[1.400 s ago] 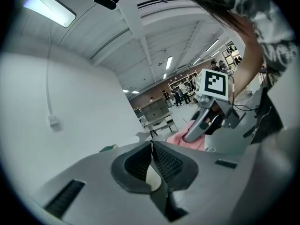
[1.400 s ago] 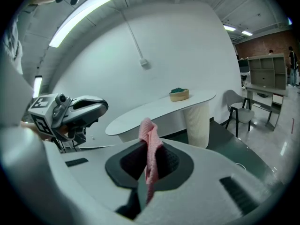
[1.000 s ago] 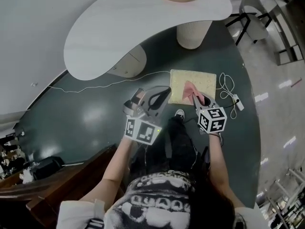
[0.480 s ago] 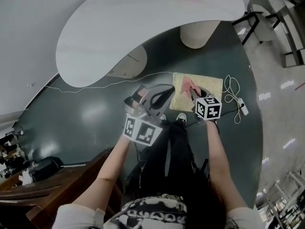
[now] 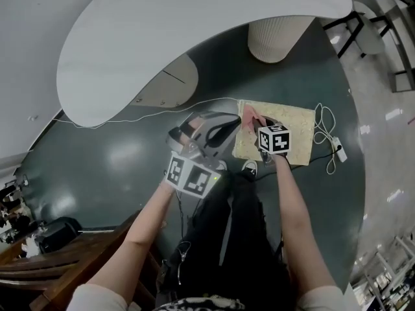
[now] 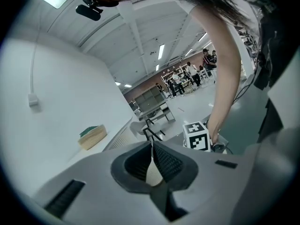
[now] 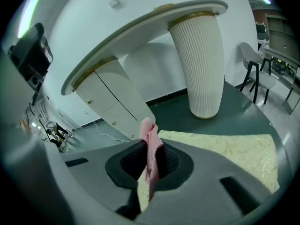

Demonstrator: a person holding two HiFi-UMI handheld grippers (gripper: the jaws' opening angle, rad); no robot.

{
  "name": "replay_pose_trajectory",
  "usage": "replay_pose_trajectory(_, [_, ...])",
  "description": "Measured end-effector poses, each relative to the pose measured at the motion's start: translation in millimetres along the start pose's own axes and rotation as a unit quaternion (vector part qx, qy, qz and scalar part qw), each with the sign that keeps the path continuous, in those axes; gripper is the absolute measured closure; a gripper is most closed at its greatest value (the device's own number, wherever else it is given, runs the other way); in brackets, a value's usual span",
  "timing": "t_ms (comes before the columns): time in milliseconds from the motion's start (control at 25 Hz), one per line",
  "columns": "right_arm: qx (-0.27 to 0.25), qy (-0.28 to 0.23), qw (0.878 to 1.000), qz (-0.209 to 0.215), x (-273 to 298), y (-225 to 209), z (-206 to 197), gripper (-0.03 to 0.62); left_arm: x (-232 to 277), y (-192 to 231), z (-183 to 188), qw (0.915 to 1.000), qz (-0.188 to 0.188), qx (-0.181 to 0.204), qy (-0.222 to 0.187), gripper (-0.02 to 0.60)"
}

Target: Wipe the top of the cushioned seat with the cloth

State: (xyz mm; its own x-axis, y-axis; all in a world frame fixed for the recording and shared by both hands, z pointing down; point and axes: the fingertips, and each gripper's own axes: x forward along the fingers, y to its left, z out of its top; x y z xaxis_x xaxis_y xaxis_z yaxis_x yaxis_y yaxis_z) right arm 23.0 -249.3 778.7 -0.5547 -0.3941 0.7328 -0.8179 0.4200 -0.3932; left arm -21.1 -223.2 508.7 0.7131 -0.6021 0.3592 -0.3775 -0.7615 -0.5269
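Observation:
The cushioned seat (image 5: pixel 292 131) is a pale yellow patterned square pad lying on the dark green floor. My right gripper (image 5: pixel 255 123) is shut on a pink cloth (image 5: pixel 249 115) at the pad's far left part. In the right gripper view the cloth (image 7: pixel 150 146) stands bunched between the jaws, with the pad (image 7: pixel 225 146) spreading to the right beyond them. My left gripper (image 5: pixel 225 127) hovers just left of the pad, shut with nothing in it. Its pads (image 6: pixel 164 162) meet at the tips in the left gripper view.
A curved white table (image 5: pixel 181 37) on a ribbed white pedestal (image 5: pixel 275 41) stands beyond the pad. A thin white cable (image 5: pixel 130 116) runs across the floor, and a power strip (image 5: pixel 337 149) lies right of the pad. A chair (image 5: pixel 363 31) stands far right. The person's legs (image 5: pixel 227 219) are below.
The right gripper has drawn the pink cloth from the pad's middle to its left part. The left gripper has stayed beside the pad.

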Motion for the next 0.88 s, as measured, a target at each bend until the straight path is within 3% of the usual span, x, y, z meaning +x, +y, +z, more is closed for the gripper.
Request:
replay_pose_trajectory(320, [-0.019,0.028,0.999,-0.029,33.8,-36.2,-21.0,0.58,16.2,-10.1,-27.3,1.0,-0.006,-0.002,0.004,0.569])
replay_pose_trajectory(880, [0.017,0.035,0.986,-0.162,-65.5,-183.1,-50.2,0.58,46.6,-27.8,-13.7,0.9995,-0.029,-0.01,-0.007,0.569])
